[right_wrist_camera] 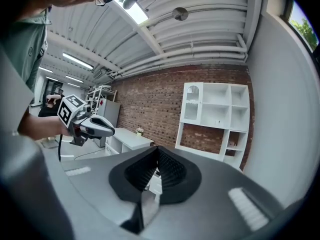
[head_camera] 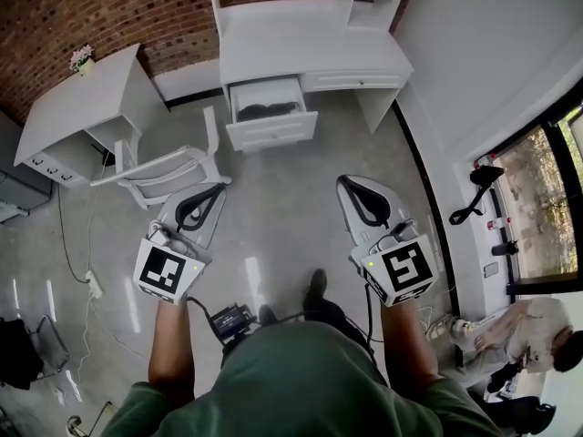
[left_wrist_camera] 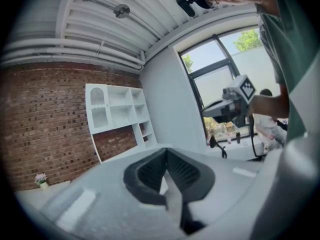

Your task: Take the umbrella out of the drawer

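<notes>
Umbrella [head_camera: 267,110] in the open drawer [head_camera: 271,131], untouched.
Head view: it lies well ahead of left gripper [head_camera: 217,189] and right gripper [head_camera: 345,181]. Left gripper view: jaws pressed together, empty. Right gripper view: jaws likewise together, empty.

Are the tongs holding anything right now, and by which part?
Nothing: left tongs and right tongs are shut and empty; the umbrella lies in the drawer.
</notes>
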Demonstrator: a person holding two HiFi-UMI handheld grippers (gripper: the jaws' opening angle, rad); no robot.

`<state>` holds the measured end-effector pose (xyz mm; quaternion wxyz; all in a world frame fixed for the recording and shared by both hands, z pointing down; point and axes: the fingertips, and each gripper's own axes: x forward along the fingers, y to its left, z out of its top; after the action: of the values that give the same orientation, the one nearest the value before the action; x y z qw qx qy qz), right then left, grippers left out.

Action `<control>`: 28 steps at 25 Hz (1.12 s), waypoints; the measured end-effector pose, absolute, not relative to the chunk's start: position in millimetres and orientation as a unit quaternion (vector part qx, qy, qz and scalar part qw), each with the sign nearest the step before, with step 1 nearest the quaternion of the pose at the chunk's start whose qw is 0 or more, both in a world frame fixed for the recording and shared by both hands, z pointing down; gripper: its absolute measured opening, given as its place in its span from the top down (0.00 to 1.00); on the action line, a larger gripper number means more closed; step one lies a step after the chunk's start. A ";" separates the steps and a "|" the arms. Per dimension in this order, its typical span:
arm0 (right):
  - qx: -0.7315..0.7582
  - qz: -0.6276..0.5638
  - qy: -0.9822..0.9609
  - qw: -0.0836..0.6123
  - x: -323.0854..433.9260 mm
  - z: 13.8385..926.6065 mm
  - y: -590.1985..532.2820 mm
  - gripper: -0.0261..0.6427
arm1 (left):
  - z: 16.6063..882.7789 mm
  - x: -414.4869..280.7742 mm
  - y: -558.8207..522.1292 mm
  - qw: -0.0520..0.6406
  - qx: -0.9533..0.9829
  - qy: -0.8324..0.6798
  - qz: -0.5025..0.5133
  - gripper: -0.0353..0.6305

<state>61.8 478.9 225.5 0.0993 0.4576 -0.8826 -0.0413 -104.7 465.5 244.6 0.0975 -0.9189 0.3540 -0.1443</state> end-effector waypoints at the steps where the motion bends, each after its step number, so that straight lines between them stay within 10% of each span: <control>1: 0.453 -0.041 -0.885 0.098 68.7 226.0 468.7 0.95 | 243.6 -97.4 456.3 0.096 -0.917 0.359 -0.144 0.94; 28: 0.418 -0.035 -0.904 0.084 165.4 235.4 283.3 0.95 | 244.0 3.1 280.1 0.098 -0.902 0.388 -0.163 0.94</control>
<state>165.4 283.3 235.4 0.0842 0.4177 -0.9040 -0.0345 3.1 280.1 244.0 0.0979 -0.9018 0.3880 -0.1632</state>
